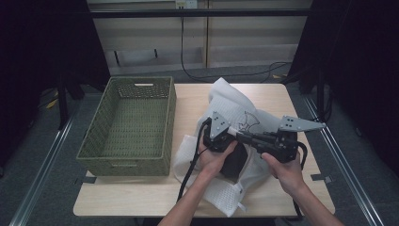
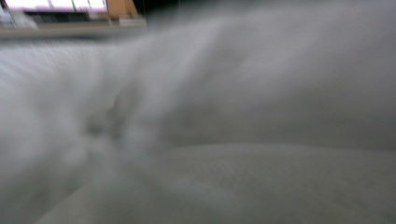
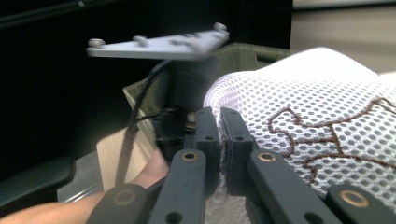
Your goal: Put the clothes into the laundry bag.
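**White mesh garment pinched and raised beside a woven basket**

Seen from above, left to right: green woven basket (image 1: 126, 125) on the left part of the wooden table (image 1: 141, 197), standing with nothing visible inside. To its right, white mesh garment (image 1: 235, 110) with a brown emblem (image 1: 248, 121), bunched and raised at mid-table, its lower edge draped on the tabletop toward the near edge.

Left gripper (image 1: 225, 136) held in the left hand (image 1: 214, 157) over the cloth's middle, pointed right and slightly away; jaws nearly together, apparently pinching fabric, though blurred white cloth pressed against its own camera hid the pads themselves. Right gripper (image 3: 217, 140) held in the right hand (image 1: 282, 172), pointed left toward the other tool, tips close together; jaws almost fully closed on a fold of the mesh.

Likely risks from here: thin, open-weave cloth slipping from a narrow pinch; both grips so close together, leaving the rest hanging and liable to drag across the table or catch the basket's rim; a snag of the mesh on a jaw edge.

Both forearms entered from the near edge, wrists roughly level, grey plates uppermost.
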Tool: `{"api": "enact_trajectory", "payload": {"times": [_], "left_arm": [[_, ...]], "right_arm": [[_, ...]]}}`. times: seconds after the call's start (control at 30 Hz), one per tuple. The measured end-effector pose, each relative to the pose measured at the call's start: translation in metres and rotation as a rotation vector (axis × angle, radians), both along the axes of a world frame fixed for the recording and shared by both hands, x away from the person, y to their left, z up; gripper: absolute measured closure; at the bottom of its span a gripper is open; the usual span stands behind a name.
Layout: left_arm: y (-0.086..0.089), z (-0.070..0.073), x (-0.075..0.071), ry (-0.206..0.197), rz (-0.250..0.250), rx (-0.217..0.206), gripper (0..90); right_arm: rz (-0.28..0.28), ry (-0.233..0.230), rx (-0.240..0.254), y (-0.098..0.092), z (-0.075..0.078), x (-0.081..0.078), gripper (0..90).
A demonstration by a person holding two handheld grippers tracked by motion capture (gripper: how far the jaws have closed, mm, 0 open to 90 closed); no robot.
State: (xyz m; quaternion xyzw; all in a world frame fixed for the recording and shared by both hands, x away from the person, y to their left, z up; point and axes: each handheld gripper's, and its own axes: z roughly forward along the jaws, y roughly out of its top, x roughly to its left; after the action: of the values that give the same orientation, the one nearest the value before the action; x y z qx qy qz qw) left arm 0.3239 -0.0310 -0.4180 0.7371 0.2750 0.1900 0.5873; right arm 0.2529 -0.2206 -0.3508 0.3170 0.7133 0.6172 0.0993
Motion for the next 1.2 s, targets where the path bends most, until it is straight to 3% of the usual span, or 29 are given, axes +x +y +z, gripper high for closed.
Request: {"api": "enact_trajectory", "payload": {"times": [0.03,0.07,0.1,0.13,0.17,0.2,0.23,0.3,0.37,0.4,0.43,0.47,0.53,0.6,0.7,0.77,0.87,0.97,1.03,1.17,1.2], "left_arm": [[0.0,-0.011,0.004,0.029,-0.03,0.001,79.0],[-0.001,-0.018,0.006,0.053,-0.021,0.012,79.0],[-0.001,-0.025,0.007,0.047,-0.016,0.053,78.9],[-0.003,-0.038,0.011,0.073,-0.037,0.092,78.7],[-0.004,-0.043,0.013,0.074,-0.046,0.105,78.4],[-0.004,-0.043,0.013,0.074,-0.046,0.105,78.2],[-0.005,-0.048,0.014,0.081,-0.044,0.132,78.2],[-0.008,-0.059,0.017,0.123,-0.062,0.166,76.8],[-0.009,-0.062,0.018,0.143,-0.068,0.172,75.5],[-0.009,-0.064,0.02,0.166,-0.075,0.183,73.0],[-0.008,-0.064,0.02,0.179,-0.066,0.188,63.8],[-0.005,-0.063,0.02,0.183,-0.06,0.172,63.8],[0.003,-0.057,0.016,0.188,-0.08,0.173,48.4],[0.016,-0.049,0.008,0.16,-0.086,0.174,43.2],[0.038,-0.039,-0.01,0.144,-0.104,0.141,34.6],[0.053,-0.034,-0.026,0.105,-0.092,0.147,34.3],[0.071,-0.037,-0.042,0.096,-0.096,0.183,37.3],[0.082,-0.051,-0.05,0.157,-0.083,0.18,38.0],[0.083,-0.065,-0.055,0.16,-0.134,0.222,48.5],[0.072,-0.085,-0.06,0.222,-0.217,0.314,54.3],[0.069,-0.086,-0.061,0.213,-0.208,0.337,54.7]], "right_arm": [[-0.001,0.02,-0.013,0.0,-0.008,0.002,87.6],[-0.001,0.041,-0.033,0.0,-0.015,0.002,87.7],[0.001,0.055,-0.042,0.0,-0.02,0.003,87.6],[0.0,0.093,-0.065,-0.002,-0.035,0.005,87.6],[-0.005,0.113,-0.074,-0.003,-0.041,0.006,87.6],[-0.005,0.113,-0.074,-0.003,-0.041,0.006,87.6],[-0.008,0.126,-0.08,-0.004,-0.047,0.007,87.6],[-0.018,0.162,-0.098,-0.006,-0.06,0.009,87.6],[-0.022,0.168,-0.101,-0.006,-0.063,0.01,87.6],[-0.029,0.173,-0.105,-0.006,-0.064,0.011,87.5],[-0.031,0.178,-0.112,-0.006,-0.066,0.012,87.5],[-0.031,0.178,-0.112,-0.006,-0.066,0.012,87.5],[-0.031,0.186,-0.103,-0.006,-0.068,0.014,87.4],[-0.033,0.184,-0.102,-0.006,-0.068,0.015,87.3],[-0.035,0.176,-0.103,-0.006,-0.068,0.016,87.2],[-0.04,0.178,-0.097,-0.006,-0.067,0.017,87.2],[-0.047,0.165,-0.102,-0.001,-0.062,0.019,86.9],[-0.049,0.149,-0.105,0.003,-0.058,0.021,86.9],[-0.047,0.137,-0.097,0.007,-0.053,0.023,86.9],[-0.009,0.103,-0.073,0.02,-0.04,0.024,87.0],[0.029,0.095,-0.066,0.03,-0.035,0.022,86.9]]}}
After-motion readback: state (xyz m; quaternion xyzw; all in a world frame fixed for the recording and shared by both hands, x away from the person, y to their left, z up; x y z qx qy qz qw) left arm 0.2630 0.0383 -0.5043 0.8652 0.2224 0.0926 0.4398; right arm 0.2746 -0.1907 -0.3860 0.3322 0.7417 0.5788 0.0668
